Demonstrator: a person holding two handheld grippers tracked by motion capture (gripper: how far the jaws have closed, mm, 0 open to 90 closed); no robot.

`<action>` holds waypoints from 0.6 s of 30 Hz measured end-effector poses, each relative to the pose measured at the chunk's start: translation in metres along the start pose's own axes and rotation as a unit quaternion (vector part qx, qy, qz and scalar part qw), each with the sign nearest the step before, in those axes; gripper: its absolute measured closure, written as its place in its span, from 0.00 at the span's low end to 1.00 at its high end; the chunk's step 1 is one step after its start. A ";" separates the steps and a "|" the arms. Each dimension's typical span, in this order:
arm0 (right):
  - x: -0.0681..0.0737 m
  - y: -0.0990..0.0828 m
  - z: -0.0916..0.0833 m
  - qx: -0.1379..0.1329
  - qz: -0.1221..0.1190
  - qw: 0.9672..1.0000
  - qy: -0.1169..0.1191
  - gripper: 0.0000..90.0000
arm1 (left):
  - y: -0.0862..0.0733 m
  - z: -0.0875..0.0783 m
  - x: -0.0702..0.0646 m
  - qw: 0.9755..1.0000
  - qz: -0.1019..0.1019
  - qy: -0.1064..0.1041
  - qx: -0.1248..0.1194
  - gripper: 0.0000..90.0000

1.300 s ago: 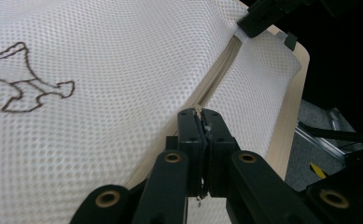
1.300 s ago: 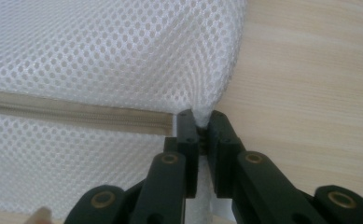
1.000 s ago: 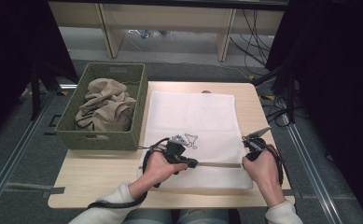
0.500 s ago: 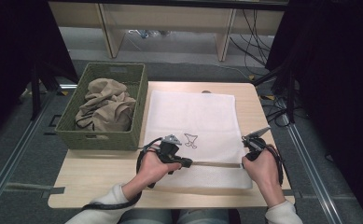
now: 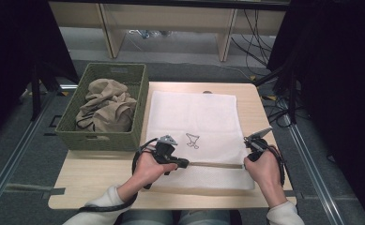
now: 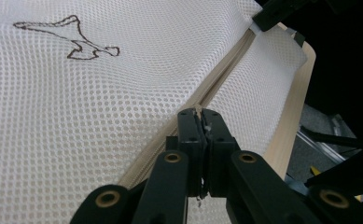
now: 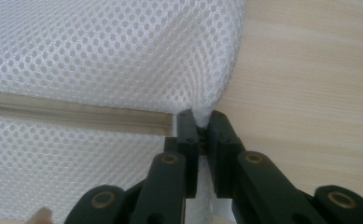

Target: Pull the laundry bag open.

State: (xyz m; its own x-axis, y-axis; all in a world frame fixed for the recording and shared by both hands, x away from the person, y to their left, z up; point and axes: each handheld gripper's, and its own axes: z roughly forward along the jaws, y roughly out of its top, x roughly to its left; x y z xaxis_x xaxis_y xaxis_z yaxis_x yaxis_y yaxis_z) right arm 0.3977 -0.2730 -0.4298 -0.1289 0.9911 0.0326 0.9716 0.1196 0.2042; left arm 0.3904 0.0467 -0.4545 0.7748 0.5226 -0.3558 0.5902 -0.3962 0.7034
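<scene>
A: Item, white mesh bag (image 5: 193, 123): where?
B: Flat on table (image 5: 91, 176), beside green basket (image 5: 72, 134) holding tan cloth (image 5: 106, 107).
A: Tongs?
B: Left gripper (image 6: 200, 117) clamped on zipper pull (image 6: 198, 110); right gripper (image 7: 201, 122) pinching bag's edge at zipper (image 7: 76, 116) end.

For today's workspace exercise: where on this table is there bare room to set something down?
The light wooden table is bare in front of the green woven basket, left of the white mesh laundry bag. A narrow strip runs along the bag's right edge. The near middle is crowded: both grippers, left and right, pinch the bag.
</scene>
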 end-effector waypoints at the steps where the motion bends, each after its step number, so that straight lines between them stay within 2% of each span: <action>1: 0.000 0.000 0.000 0.000 -0.002 1.000 -0.008 0.94 | -0.001 -0.001 0.001 1.000 -0.003 -0.007 -0.002 0.97; 2: -0.001 -0.001 0.000 -0.001 -0.006 1.000 -0.009 0.94 | -0.002 -0.002 0.001 1.000 -0.007 -0.003 -0.003 0.97; 5: 0.003 0.000 -0.001 0.003 0.002 1.000 -0.003 0.94 | -0.003 -0.003 0.002 1.000 -0.011 -0.001 -0.006 0.97; 8: 0.001 0.000 0.000 -0.004 -0.007 1.000 0.000 0.94 | -0.004 -0.005 0.003 1.000 -0.006 0.000 -0.003 0.97; 9: 0.002 0.000 0.000 0.001 -0.001 1.000 -0.004 0.94 | -0.004 -0.006 0.003 1.000 -0.006 0.002 -0.006 0.97; 10: -0.001 0.000 0.001 0.001 -0.012 1.000 -0.012 0.94 | -0.005 -0.007 0.004 1.000 -0.009 -0.001 -0.004 0.97; 12: -0.001 0.000 0.002 0.000 0.003 1.000 -0.005 0.94 | -0.006 -0.009 0.004 1.000 -0.016 -0.004 -0.010 0.97; 13: 0.000 0.000 0.001 -0.001 0.009 1.000 -0.004 0.94 | -0.007 -0.010 0.005 1.000 -0.012 -0.004 -0.008 0.97; 14: 0.001 0.000 0.001 -0.003 0.002 1.000 -0.001 0.94 | -0.007 -0.010 0.005 1.000 -0.012 -0.003 -0.008 0.97; 15: 0.000 0.000 0.001 -0.002 -0.008 1.000 -0.008 0.94 | -0.008 -0.010 0.005 1.000 -0.014 -0.002 -0.008 0.97; 16: 0.003 0.000 0.000 -0.004 0.006 1.000 -0.011 0.94 | -0.008 -0.010 0.005 1.000 -0.015 -0.003 -0.009 0.97; 18: 0.000 0.000 0.001 -0.002 -0.009 1.000 -0.005 0.94 | -0.009 -0.011 0.006 1.000 -0.012 -0.005 -0.007 0.97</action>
State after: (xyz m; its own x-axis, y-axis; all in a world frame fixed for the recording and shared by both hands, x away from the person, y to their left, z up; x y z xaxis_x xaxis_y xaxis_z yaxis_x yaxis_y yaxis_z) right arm 0.3981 -0.2730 -0.4303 -0.1437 0.9894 0.0200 0.9686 0.1365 0.2080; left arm 0.3873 0.0617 -0.4557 0.7628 0.5245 -0.3782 0.6051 -0.3728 0.7034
